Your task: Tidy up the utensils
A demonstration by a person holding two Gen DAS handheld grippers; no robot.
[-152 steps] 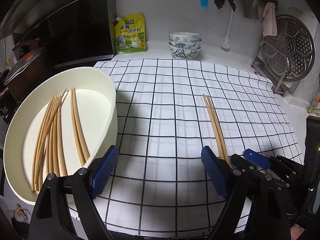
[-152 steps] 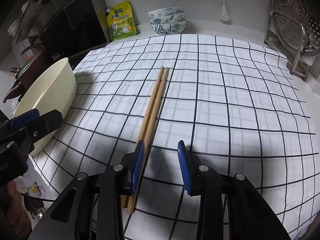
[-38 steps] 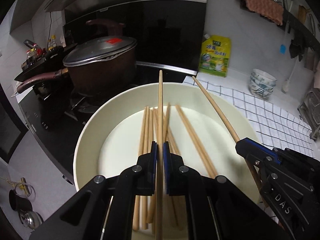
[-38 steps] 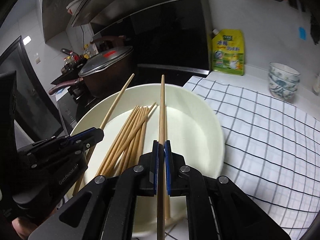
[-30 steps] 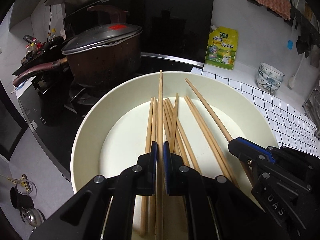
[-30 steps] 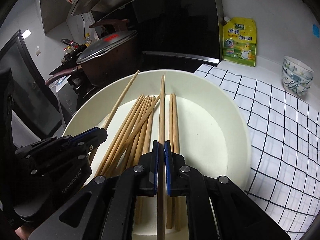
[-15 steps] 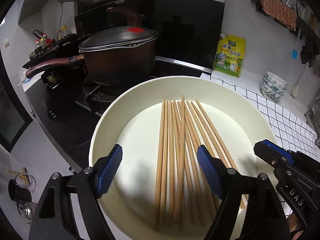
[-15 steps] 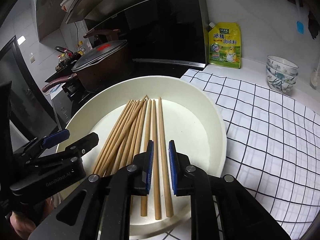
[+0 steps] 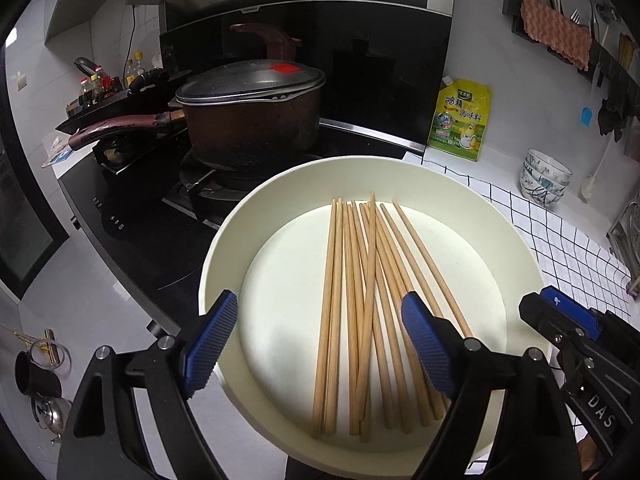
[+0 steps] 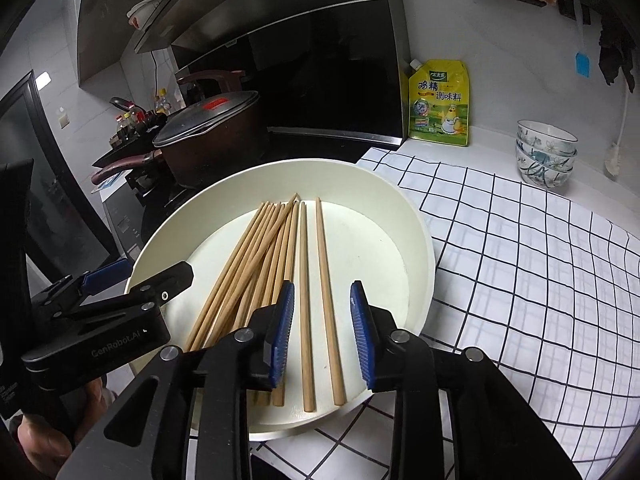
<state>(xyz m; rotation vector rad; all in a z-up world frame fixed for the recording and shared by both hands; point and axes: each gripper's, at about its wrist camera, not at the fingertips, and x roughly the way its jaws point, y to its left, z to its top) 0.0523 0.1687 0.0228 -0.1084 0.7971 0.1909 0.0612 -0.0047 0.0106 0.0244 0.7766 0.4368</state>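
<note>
Step in hand: release of chopsticks into the basin; judged to be the tail of a drop-off, not a pick-up.
Left gripper [image 9: 320, 344]: jaws opening and already wide, nothing between the pads; it hangs above the near end of the bundle.
Right gripper [image 10: 322, 334]: jaws opening, only part-way apart; two chopsticks show through the gap but lie on the basin floor below, and the pads press on neither.
Chopsticks [image 9: 360, 300]: wooden, all lying loose in the basin, roughly parallel, one crossing the others at a slant (the two nearest the cloth lie slightly apart from the main bundle).
Basin [image 10: 420, 224]: cream, round, at the counter edge, between the hob and the checked cloth [image 10: 540, 260].
Cloth: no utensils on the part that shows.
Pot [image 9: 248, 120]: lidded, on the hob behind the basin, well apart from both tools.
Progress: judged near done, as no stray utensil is in view.
Next move calls for: lifting both tools clear of the rim without nudging the bundle, then checking the counter for leftovers.
</note>
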